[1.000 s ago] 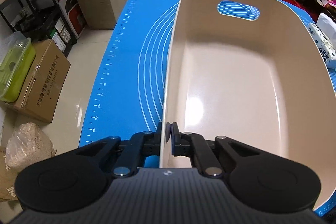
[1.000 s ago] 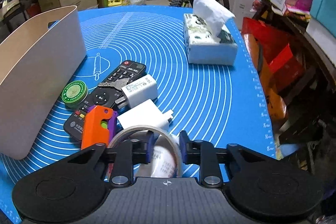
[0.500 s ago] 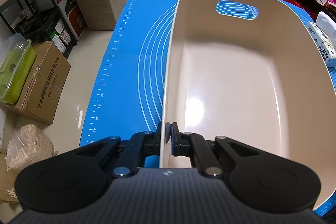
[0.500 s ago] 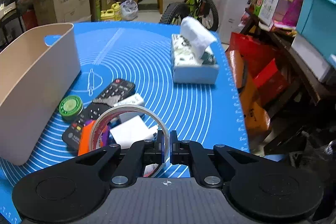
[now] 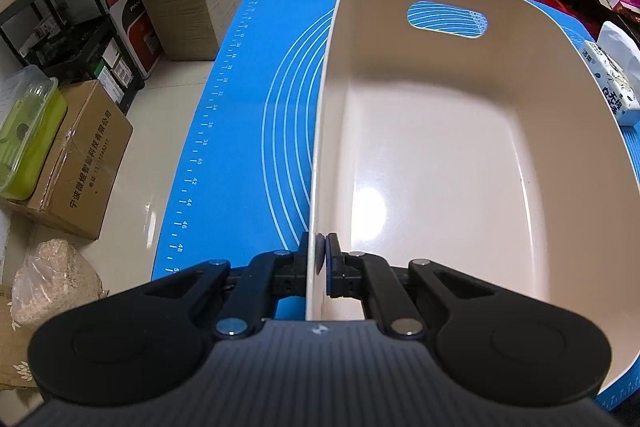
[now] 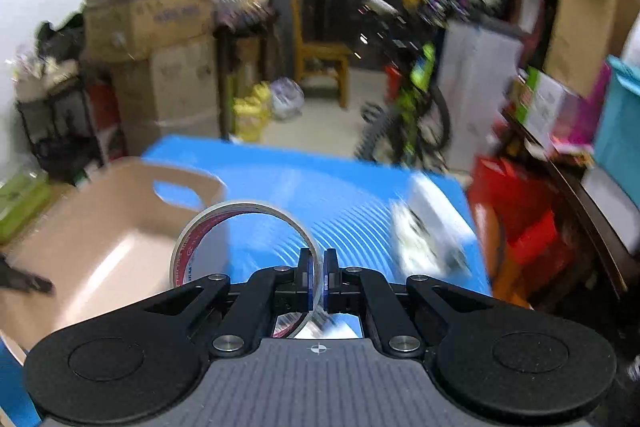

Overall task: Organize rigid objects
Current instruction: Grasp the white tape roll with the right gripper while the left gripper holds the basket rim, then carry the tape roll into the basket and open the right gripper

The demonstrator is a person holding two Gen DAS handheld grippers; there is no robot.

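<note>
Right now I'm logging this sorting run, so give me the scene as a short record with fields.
left gripper: shut on the bin wall
bin: beige, empty inside, on the blue mat
right gripper: shut on the tape roll
tape roll: held upright, off the mat, beside the bin
tissue box: on mat past the bin

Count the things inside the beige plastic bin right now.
0. The beige plastic bin shows a bare floor; the left gripper clamps its near rim. The clear tape roll is held in the right gripper above the blue mat.
</note>
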